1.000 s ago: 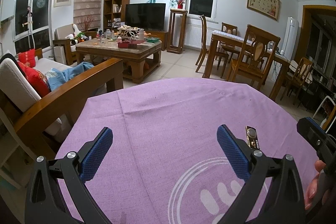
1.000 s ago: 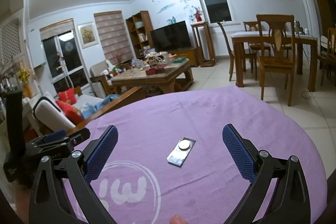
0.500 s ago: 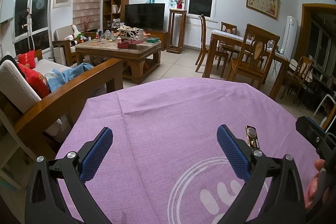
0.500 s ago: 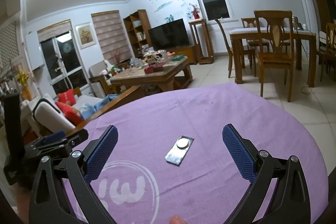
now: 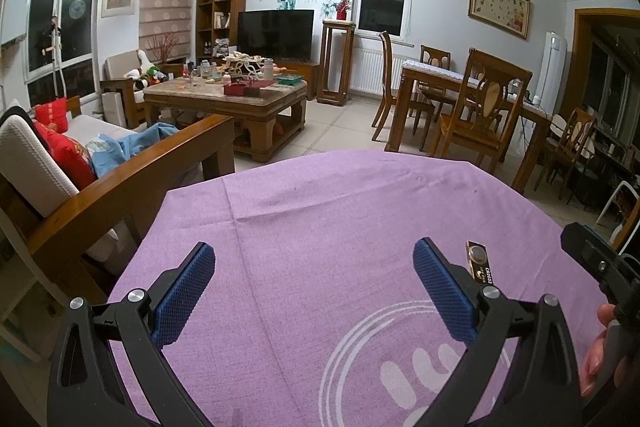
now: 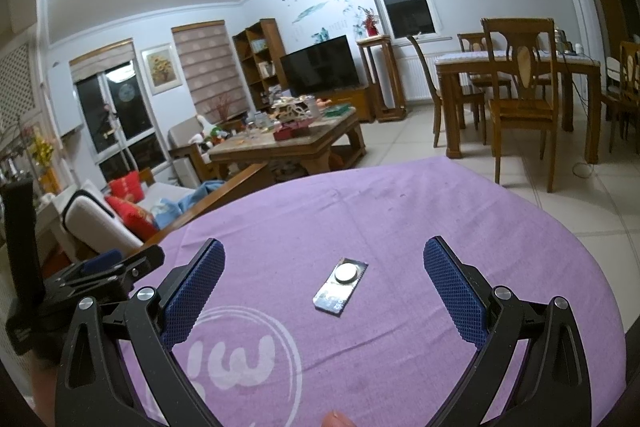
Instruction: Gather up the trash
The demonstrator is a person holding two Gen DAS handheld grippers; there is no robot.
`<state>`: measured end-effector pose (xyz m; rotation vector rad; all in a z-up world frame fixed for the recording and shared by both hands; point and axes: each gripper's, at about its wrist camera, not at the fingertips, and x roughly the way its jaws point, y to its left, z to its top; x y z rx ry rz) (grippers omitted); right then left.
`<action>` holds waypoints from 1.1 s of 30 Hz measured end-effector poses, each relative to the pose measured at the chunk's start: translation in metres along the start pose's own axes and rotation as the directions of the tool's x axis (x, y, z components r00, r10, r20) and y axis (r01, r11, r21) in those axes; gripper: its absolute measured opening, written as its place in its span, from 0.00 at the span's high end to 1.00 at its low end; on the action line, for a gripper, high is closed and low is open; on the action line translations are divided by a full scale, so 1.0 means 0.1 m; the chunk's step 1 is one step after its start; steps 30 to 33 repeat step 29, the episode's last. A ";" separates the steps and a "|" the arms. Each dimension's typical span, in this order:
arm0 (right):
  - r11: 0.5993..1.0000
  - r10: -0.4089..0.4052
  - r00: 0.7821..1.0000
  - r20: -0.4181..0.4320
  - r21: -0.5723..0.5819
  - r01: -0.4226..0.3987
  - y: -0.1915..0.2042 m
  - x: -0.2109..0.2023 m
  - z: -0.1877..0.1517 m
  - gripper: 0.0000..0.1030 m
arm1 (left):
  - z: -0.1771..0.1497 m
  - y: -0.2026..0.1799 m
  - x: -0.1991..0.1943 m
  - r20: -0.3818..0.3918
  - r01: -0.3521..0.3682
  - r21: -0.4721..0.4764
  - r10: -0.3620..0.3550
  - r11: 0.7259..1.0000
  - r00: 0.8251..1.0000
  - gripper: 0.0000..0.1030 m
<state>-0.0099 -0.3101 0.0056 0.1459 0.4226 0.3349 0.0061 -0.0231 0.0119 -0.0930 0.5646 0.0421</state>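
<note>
- Purple cloth (image 6: pixel 420 227), printed with a white circular logo (image 6: pixel 248 359), covers a round table in a living room with wooden furniture.
- A coin-cell battery in its blister card (image 6: pixel 340 286) lies flat on the cloth, the only piece of trash in sight, its round silver cell at the far end of the card.
- The right gripper (image 6: pixel 324 287) hovers over the table with its blue-padded fingers (image 6: pixel 454 297) spread wide; in the right wrist view the card sits between them, touching neither.
- The left gripper (image 5: pixel 312 293) is likewise spread wide and holds nothing, with bare cloth between its fingers (image 5: pixel 184 297).
- In the left wrist view the battery card (image 5: pixel 479 262) lies just beyond that gripper's right-hand finger, partly hidden behind it.
- A person's fingertips (image 5: pixel 600 347) show at the right edge of the left wrist view, wrapped on the other tool's handle.
- Behind the table stand a wooden sofa (image 5: pixel 120 179), a cluttered coffee table (image 5: pixel 256 99) and a dining set (image 6: pixel 516 79).
</note>
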 end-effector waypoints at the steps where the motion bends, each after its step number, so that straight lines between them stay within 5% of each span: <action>1: 1.000 0.000 1.000 0.000 0.000 0.000 0.00 0.00 -0.01 0.05 | -0.01 -0.01 0.00 0.000 -0.001 0.000 0.001 1.000 1.000 0.05; 33: 1.000 -0.001 1.000 0.000 0.003 0.001 -0.04 -0.02 0.04 0.05 | 0.13 -0.04 0.00 0.009 0.020 -0.029 -0.019 0.999 1.000 0.05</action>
